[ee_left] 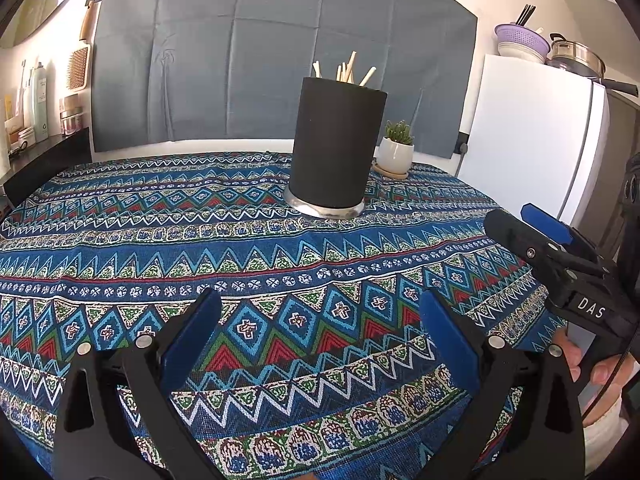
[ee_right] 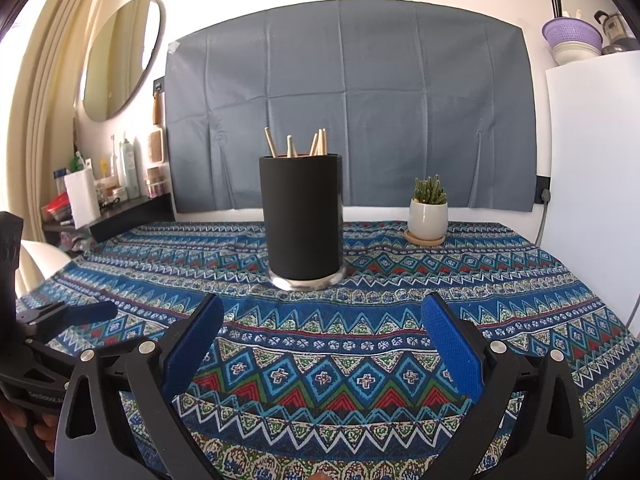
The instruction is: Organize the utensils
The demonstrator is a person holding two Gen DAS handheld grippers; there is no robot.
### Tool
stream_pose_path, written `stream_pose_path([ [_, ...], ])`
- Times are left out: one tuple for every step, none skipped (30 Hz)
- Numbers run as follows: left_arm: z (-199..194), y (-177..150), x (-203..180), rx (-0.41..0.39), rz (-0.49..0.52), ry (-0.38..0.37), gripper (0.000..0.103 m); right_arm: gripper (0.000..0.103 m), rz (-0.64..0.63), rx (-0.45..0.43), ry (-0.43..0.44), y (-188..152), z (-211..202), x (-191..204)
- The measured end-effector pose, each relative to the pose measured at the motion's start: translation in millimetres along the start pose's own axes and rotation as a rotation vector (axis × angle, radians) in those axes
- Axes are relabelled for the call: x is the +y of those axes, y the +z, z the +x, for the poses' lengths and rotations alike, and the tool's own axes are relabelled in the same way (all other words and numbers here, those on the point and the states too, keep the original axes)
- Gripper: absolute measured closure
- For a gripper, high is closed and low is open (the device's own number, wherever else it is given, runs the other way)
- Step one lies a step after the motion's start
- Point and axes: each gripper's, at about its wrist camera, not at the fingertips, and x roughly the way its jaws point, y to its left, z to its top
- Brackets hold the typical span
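A black cylindrical utensil holder (ee_left: 336,148) (ee_right: 302,216) with a silver base stands upright on the patterned blue tablecloth (ee_left: 200,248) (ee_right: 500,292). Several wooden utensil handles (ee_left: 346,70) (ee_right: 316,143) stick out of its top. My left gripper (ee_left: 320,312) is open and empty, low over the cloth in front of the holder. My right gripper (ee_right: 322,316) is open and empty, also in front of the holder. The right gripper also shows at the right edge of the left wrist view (ee_left: 528,224). The left gripper shows at the left edge of the right wrist view (ee_right: 80,312).
A small potted succulent (ee_left: 396,148) (ee_right: 429,212) on a wooden coaster stands behind and right of the holder. A white fridge (ee_left: 528,132) (ee_right: 592,160) is at the right. A dark shelf with bottles (ee_left: 40,148) (ee_right: 120,204) is at the left.
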Motion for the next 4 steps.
stream_pose_path([
  [-0.3,-0.2,-0.6,-0.002,0.003,0.004,0.006,0.008,0.001,0.000,0.001,0.0,0.1,-0.1],
  [-0.7,-0.6,-1.1,-0.002,0.006,0.009,0.006,0.008,0.002,0.000,0.001,0.0,0.2,-0.3],
  [-0.6,-0.6,-1.9,-0.002,0.010,0.012,0.006,0.008,0.003,0.001,0.001,0.1,0.2,-0.5],
  [-0.6,-0.6,-2.2,-0.002,0.013,0.013,0.006,0.008,0.004,0.001,0.001,-0.1,0.3,-0.9],
])
